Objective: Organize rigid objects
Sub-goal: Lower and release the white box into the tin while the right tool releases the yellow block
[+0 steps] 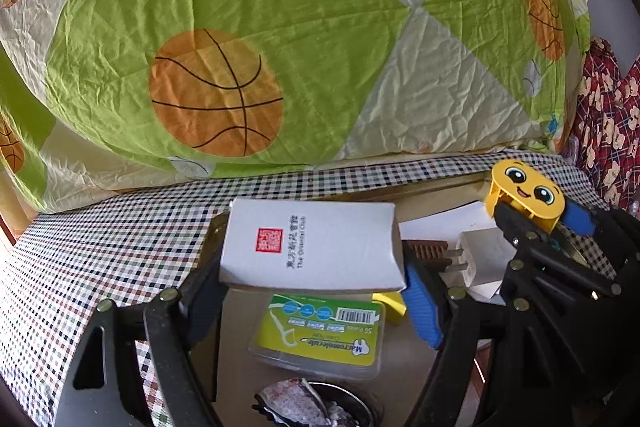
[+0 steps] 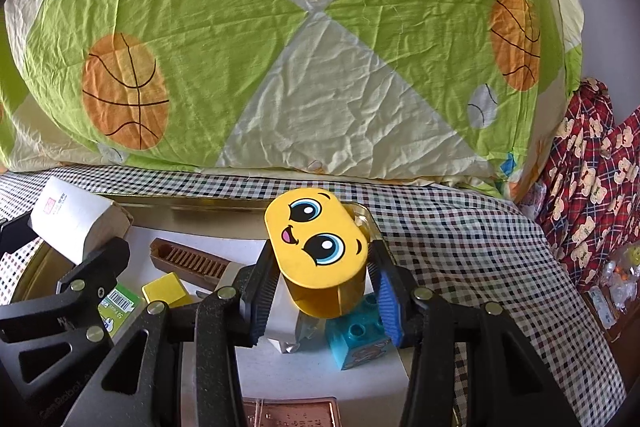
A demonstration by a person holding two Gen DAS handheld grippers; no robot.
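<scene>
your right gripper point(image 2: 324, 291) pinches the yellow block point(image 2: 318, 247), left gripper point(image 1: 312, 283) clamps the white box point(image 1: 312, 245), both above the tray point(image 2: 200, 205)

Count, both views:
- 2 black two-finger grippers: left point(image 1: 312, 291), right point(image 2: 324, 295)
- 1 white cardboard box with red stamp point(image 1: 316, 247)
- 1 yellow oval plastic block with cartoon face point(image 2: 316, 235)
- 1 clear floss-pick case with green-yellow label point(image 1: 320, 335)
- 1 small yellow cube point(image 2: 166, 290)
- 1 teal studded brick point(image 2: 358, 337)
- 1 brown comb point(image 2: 188, 261)
- 1 white plug adapter point(image 1: 478, 259)
- 1 gold tray point(image 2: 180, 203)
</scene>
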